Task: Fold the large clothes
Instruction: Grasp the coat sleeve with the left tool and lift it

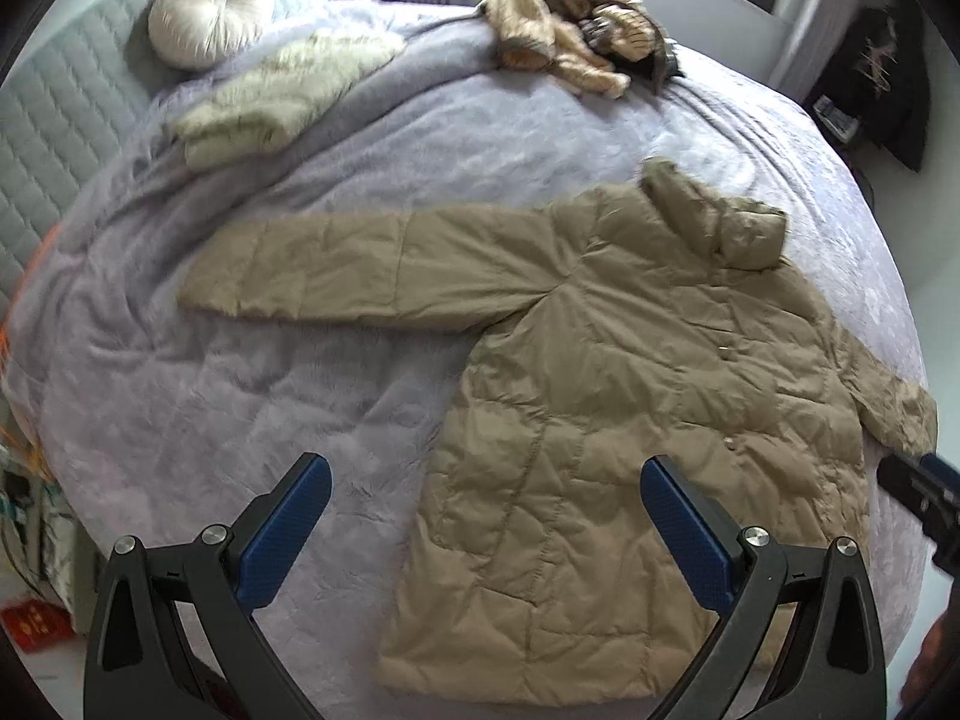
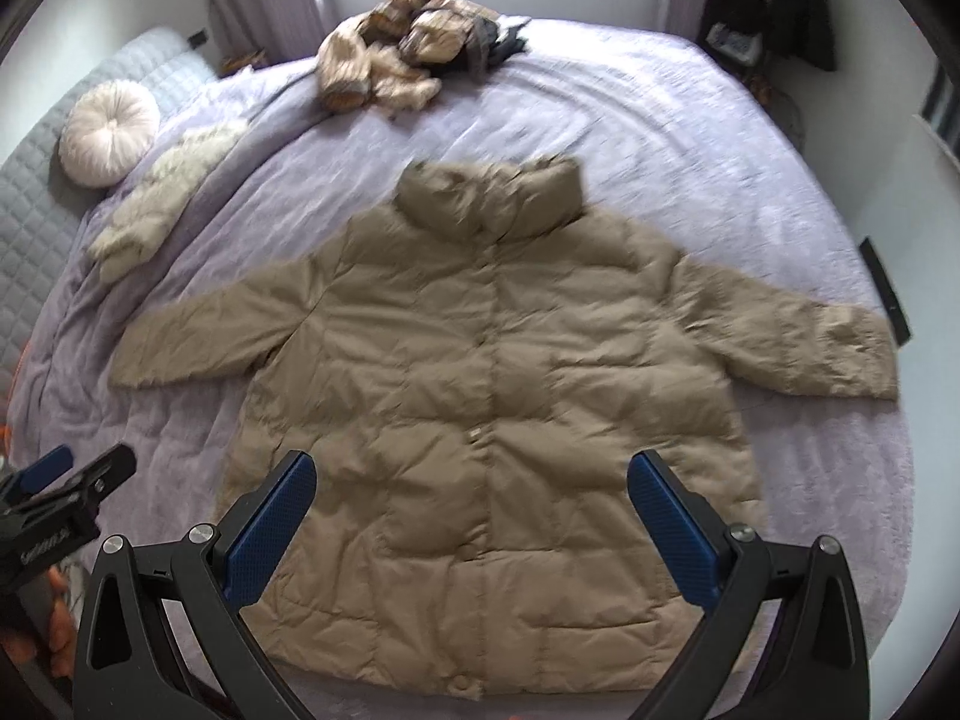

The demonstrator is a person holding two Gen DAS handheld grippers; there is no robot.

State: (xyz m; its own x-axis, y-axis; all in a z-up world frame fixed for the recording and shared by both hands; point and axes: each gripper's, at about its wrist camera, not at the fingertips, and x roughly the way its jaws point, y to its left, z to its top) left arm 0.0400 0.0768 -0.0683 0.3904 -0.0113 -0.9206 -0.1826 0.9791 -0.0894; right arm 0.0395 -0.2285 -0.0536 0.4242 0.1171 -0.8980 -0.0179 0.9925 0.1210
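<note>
A tan quilted puffer jacket lies flat and front-up on a lavender bedspread, collar away from me, both sleeves spread out sideways. It also shows in the left wrist view, with its left sleeve stretched out. My left gripper is open and empty, above the jacket's lower left edge. My right gripper is open and empty, above the jacket's lower front. The left gripper shows at the left edge of the right wrist view; the right gripper shows at the right edge of the left wrist view.
A heap of cream and brown clothes lies at the far side of the bed. A fluffy white garment and a round white cushion lie at the left by the grey quilted headboard. A window is behind the bed.
</note>
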